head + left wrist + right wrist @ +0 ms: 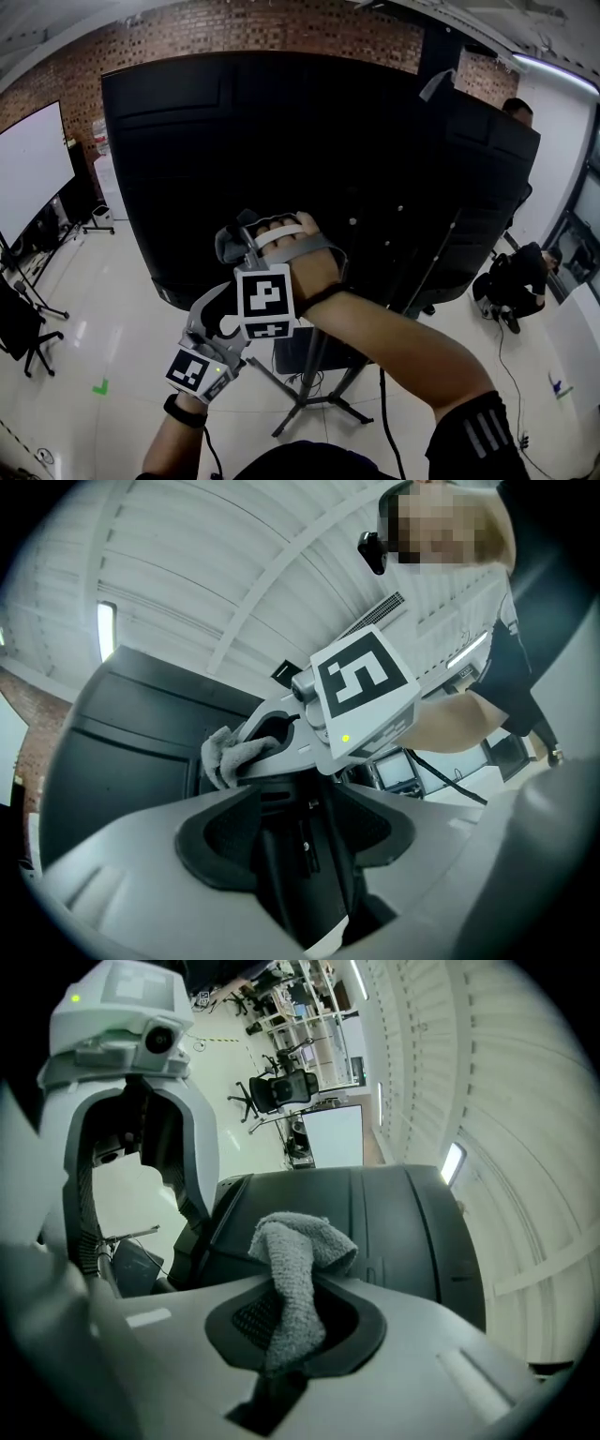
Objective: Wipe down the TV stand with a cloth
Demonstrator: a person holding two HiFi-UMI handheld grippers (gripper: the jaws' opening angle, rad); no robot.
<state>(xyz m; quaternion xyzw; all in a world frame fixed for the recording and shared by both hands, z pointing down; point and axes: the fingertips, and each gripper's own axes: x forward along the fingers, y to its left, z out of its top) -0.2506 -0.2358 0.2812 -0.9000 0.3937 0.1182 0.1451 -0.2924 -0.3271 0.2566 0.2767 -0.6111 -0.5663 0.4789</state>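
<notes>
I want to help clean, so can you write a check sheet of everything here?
Surface: black TV back on a tripod stand; dirt not visible.
Job's things: one grey cloth, bunched.
Clutter: green mark on the floor.
Grippers: right gripper shut on the cloth; left gripper jaws apart, empty.
Cables: black cable hangs beside the stand.
Surroundings: brick wall, white board, a person at the right.

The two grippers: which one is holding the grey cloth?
The right gripper: its jaws are shut on the grey cloth, which sticks up between them. The left gripper has its jaws apart with nothing between them.
</notes>
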